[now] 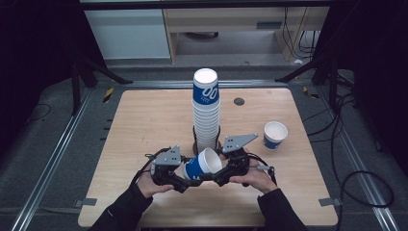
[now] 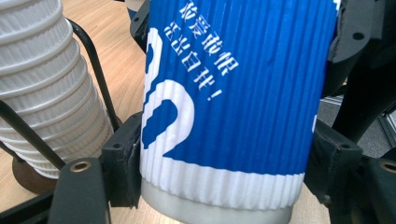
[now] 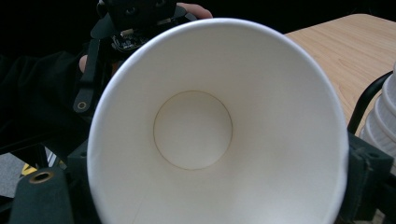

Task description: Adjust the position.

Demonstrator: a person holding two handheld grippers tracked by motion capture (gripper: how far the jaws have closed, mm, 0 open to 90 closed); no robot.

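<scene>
The high view is evenly lit from above: the counter (image 1: 144, 125) is bright while the surroundings fall into near black, and shadows under the hands are soft and short. The picture is slightly soft and grainy. In the left gripper view the blue cup (image 2: 233, 93) is sharp, its ribs crisp, with the edges darker. In the right gripper view the cup's white inside glows without harsh glare, and the background is dark and blurred.

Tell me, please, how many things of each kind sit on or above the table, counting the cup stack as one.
Stack of cups in a wire holder: 1
Single blue-and-white paper cups: 2, the held cup and the upright cup
Handheld claws: 2, left claw, right claw
Total: 5
</scene>
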